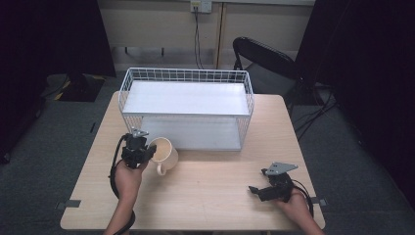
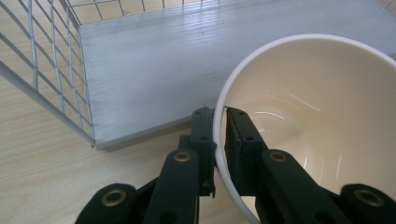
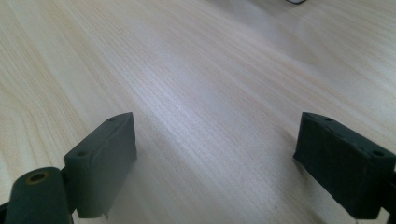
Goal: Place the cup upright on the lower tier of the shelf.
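Observation:
A cream mug (image 1: 164, 152) with a handle is held just in front of the white wire shelf rack (image 1: 188, 107). My left gripper (image 1: 147, 149) is shut on the mug's rim; in the left gripper view one jaw sits outside the mug (image 2: 308, 116) and one inside, so my left gripper (image 2: 219, 114) pinches the wall. The mug tilts, its mouth facing the camera. My right gripper (image 1: 254, 190) rests low over the table at the front right, open, and my right gripper (image 3: 215, 140) has bare wood between its jaws.
The rack has a lower white shelf board (image 2: 187, 60) and an upper one, with wire mesh sides (image 2: 42, 70). A black folding chair (image 1: 264, 61) stands behind the light wood table (image 1: 210, 196). Cables trail across the floor at the right.

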Motion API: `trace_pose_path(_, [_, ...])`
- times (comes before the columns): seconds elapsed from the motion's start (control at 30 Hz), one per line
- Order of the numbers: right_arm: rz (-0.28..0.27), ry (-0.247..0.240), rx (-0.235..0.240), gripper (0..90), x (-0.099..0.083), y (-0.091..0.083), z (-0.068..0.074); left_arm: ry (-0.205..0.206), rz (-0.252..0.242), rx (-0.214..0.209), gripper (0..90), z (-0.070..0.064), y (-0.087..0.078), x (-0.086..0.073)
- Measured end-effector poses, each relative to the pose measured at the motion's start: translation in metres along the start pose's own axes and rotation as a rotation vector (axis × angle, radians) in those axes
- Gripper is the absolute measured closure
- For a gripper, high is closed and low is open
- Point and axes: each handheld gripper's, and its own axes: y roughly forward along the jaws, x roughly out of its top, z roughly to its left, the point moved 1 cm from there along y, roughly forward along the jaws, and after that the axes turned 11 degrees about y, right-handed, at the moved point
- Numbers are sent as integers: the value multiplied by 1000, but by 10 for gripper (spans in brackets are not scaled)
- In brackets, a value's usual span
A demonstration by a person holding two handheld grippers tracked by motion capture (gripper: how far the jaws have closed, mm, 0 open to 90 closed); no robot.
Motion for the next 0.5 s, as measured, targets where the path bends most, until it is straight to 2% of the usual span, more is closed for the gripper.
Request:
trace_pose_path(0.2, [-1, 0, 0, 118, 0, 0, 0, 2, -5, 22, 824, 1, 4, 3])
trace_pose_path(0.33, [0, 1, 0, 118, 0, 0, 0, 17, -7, 45, 824, -2, 7, 5])
trace_pose_path(0.47, [0, 1, 0, 117, 0, 0, 0, 16, -18, 56, 824, -3, 8, 7])
trace_pose_path(0.5, [-1, 0, 0, 117, 0, 0, 0, 2, -29, 60, 824, -4, 8, 8])
